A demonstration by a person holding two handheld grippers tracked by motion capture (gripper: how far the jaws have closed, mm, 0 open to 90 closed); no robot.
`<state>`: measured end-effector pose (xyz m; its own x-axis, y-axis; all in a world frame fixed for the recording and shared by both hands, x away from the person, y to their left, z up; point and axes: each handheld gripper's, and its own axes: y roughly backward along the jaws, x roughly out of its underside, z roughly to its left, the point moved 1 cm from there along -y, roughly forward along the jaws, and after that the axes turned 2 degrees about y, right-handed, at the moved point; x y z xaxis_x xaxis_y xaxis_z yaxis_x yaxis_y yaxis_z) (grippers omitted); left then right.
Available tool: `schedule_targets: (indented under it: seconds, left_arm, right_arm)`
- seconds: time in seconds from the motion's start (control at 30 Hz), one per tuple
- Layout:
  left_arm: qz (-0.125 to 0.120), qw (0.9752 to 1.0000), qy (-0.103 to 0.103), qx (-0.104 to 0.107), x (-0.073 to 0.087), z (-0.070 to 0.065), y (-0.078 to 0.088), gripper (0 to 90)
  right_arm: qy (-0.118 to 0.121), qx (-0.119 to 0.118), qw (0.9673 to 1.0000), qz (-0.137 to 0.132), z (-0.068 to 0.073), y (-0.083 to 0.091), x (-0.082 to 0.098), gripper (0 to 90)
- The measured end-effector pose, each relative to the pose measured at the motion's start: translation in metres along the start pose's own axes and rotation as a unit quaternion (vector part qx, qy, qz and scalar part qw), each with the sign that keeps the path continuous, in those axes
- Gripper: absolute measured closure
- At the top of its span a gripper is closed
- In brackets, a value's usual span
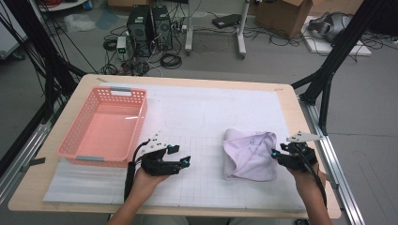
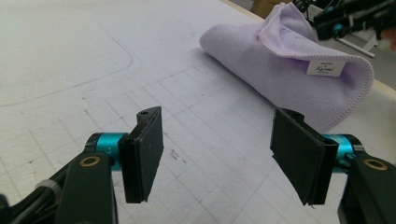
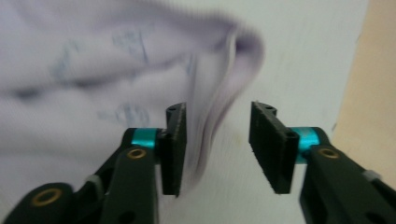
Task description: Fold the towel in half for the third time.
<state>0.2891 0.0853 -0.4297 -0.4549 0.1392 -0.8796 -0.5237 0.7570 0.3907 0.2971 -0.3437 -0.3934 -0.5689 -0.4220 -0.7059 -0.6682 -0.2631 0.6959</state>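
The table (image 1: 300,122) carries a white mat (image 1: 211,112). On the mat lie two things — a pink basket (image 1: 103,126) and a lilac cloth (image 1: 251,154).

Two hands, two grippers, both with jaws apart

The left gripper (image 1: 180,155) lay low in the left hand (image 1: 149,174), pointing right, its jaws wide. The right gripper (image 1: 277,154) sat in the right hand (image 1: 302,172), pointing left, its jaws partly apart

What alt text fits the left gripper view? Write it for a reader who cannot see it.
The left gripper hovers with its two black jaws apart and nothing between them, over a white gridded mat. Beyond the jaws lies a folded lilac towel with a small white label.
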Motion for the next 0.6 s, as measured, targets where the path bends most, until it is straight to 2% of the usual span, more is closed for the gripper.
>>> schedule_targets:
  seconds: [0.13, 0.23, 0.3, 0.4, 0.5, 0.53, 0.6]
  left_arm:
    - [0.001, 1.0, 0.0, 0.0, 0.0, 0.0, 0.0, 35.0]
    - [0.002, 1.0, 0.0, 0.001, 0.0, 0.0, 0.0, 35.0]
    - [0.002, 1.0, 0.0, 0.0, 0.001, 0.0, 0.0, 35.0]
    - [0.001, 1.0, 0.001, 0.0, 0.001, 0.001, 0.001, 35.0]
    - [0.002, 1.0, 0.001, -0.001, 0.002, 0.002, 0.001, 35.0]
    - [0.002, 1.0, 0.001, -0.001, 0.002, 0.002, 0.001, 35.0]
    - [0.004, 1.0, 0.003, -0.002, 0.003, 0.002, 0.001, 35.1]
  right_arm:
    - [0.007, -0.017, 0.9987, -0.048, 0.004, 0.003, -0.033, 50.7]
    - [0.022, -0.034, 0.9977, -0.054, 0.014, -0.007, -0.057, 50.8]
    - [0.038, -0.058, 0.9963, -0.051, 0.024, -0.018, -0.071, 52.0]
    - [0.05, -0.083, 0.995, -0.021, 0.038, -0.037, -0.08, 53.2]
    - [0.061, -0.105, 0.9926, 0.01, 0.044, -0.054, -0.077, 57.4]
    - [0.058, -0.111, 0.9919, 0.021, 0.045, -0.058, -0.074, 61.1]
    - [0.064, -0.119, 0.9899, 0.043, 0.043, -0.064, -0.067, 76.1]
